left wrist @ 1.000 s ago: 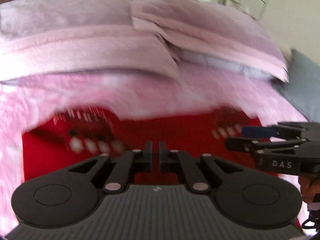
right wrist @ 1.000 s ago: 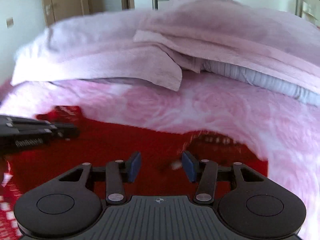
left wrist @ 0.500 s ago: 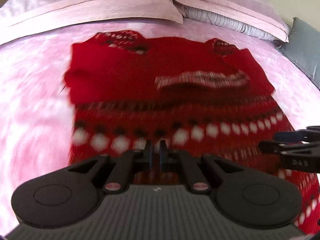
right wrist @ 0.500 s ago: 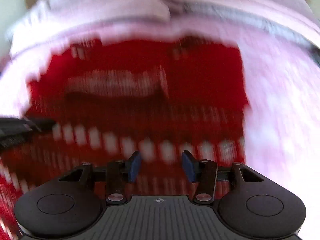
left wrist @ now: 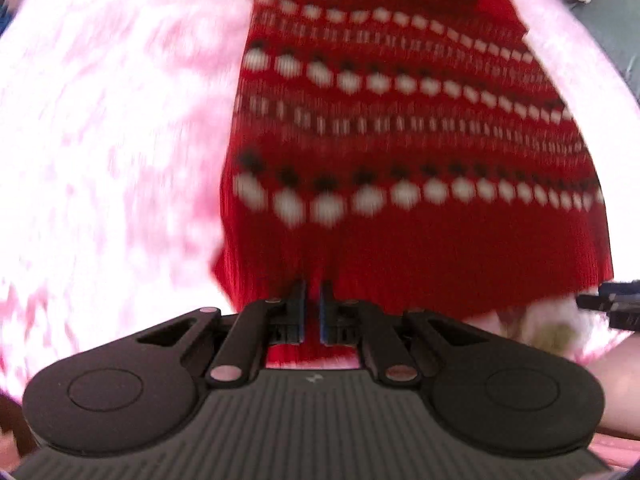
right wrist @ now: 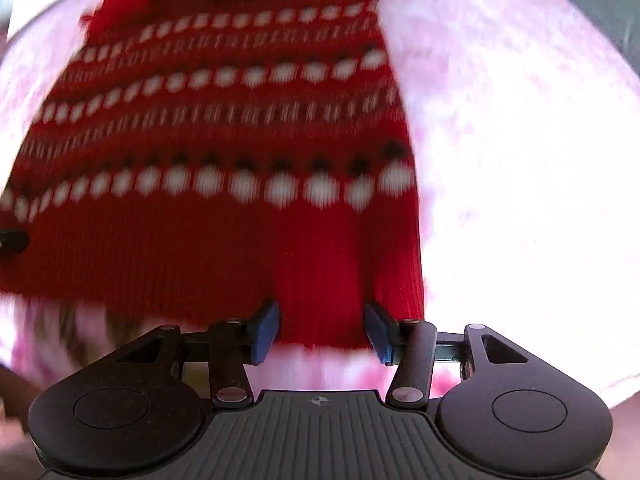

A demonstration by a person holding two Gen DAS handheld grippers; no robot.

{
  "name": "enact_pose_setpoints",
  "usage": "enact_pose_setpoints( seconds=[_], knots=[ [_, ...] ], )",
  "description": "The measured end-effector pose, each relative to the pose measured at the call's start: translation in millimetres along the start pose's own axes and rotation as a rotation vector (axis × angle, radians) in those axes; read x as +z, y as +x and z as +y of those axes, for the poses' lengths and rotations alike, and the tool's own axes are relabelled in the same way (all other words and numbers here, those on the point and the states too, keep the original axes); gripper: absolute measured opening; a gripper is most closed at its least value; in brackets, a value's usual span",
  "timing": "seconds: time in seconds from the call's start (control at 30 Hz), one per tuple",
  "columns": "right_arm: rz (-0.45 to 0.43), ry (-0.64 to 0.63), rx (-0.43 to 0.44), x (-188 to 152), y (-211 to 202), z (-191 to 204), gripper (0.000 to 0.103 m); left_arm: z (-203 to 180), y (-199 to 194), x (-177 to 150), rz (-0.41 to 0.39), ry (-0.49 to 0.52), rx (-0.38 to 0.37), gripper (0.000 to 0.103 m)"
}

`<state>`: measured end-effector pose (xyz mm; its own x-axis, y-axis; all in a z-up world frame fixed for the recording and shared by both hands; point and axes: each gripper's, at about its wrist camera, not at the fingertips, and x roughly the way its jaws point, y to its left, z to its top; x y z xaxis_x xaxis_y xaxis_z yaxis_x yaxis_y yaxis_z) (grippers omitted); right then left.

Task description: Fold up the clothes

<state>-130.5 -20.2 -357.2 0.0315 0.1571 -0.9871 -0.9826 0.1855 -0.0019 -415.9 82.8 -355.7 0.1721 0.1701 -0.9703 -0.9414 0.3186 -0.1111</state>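
Red knit sweater [left wrist: 400, 128] is spread flat on the pink bed [left wrist: 120, 120], its ribbed hem nearest, where the left gripper [left wrist: 313, 312] is pinched almost shut at the cloth and the right gripper [right wrist: 322, 330] is held wide astride it, seemingly for a two-corner hem grip.

Left wrist view: you look forward along the fingers, close above the sweater [left wrist: 400, 128] hem.
Right wrist view: same, close above its right corner.
Shared: both see the sweater [right wrist: 208, 152] on the pink bedspread [left wrist: 120, 120].
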Motion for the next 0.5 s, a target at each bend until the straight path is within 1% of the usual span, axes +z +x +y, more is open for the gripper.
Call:
enact_pose_setpoints(
  seconds=[0.03,0.07,0.17,0.23,0.33,0.37,0.4,0.43,0.5],
  knots=[
    [0.057,-0.018,-0.012,-4.3,0.2,1.6,0.051,-4.5,-5.7,-3.3,0.014,-0.014,0.004,0.005],
    [0.08,-0.024,-0.016,-7.6,-3.5,2.1,0.051,-9.6,-12.9,-5.4,0.012,-0.03,0.006,0.006],
    [0.006,-0.015,0.025,-12.7,-34.0,0.1,0.051,-29.0,-46.4,-11.3,-0.04,-0.076,0.013,0.016],
    [-0.064,-0.013,0.055,-11.9,-62.4,-2.7,0.051,-46.3,-71.7,-13.5,-0.079,-0.094,0.033,0.017],
    [-0.166,-0.002,0.091,-12.1,-109.2,-10.4,0.051,-77.6,-114.2,-18.0,-0.142,-0.119,0.056,0.023],
    [-0.196,0.007,0.104,-14.4,-126.9,-15.1,0.051,-88.9,-129.3,-20.5,-0.168,-0.124,0.061,0.025],
    [-0.224,0.018,0.117,-17.6,-144.1,-20.1,0.051,-100.2,-143.2,-22.6,-0.197,-0.122,0.062,0.029],
    [-0.247,0.033,0.131,-21.8,-160.8,-25.5,0.051,-112.0,-158.3,-26.1,-0.226,-0.119,0.066,0.032],
    [-0.29,0.052,0.153,-31.9,-190.8,-34.5,0.051,-135.6,-189.1,-38.9,-0.281,-0.101,0.075,0.034]
  ],
)
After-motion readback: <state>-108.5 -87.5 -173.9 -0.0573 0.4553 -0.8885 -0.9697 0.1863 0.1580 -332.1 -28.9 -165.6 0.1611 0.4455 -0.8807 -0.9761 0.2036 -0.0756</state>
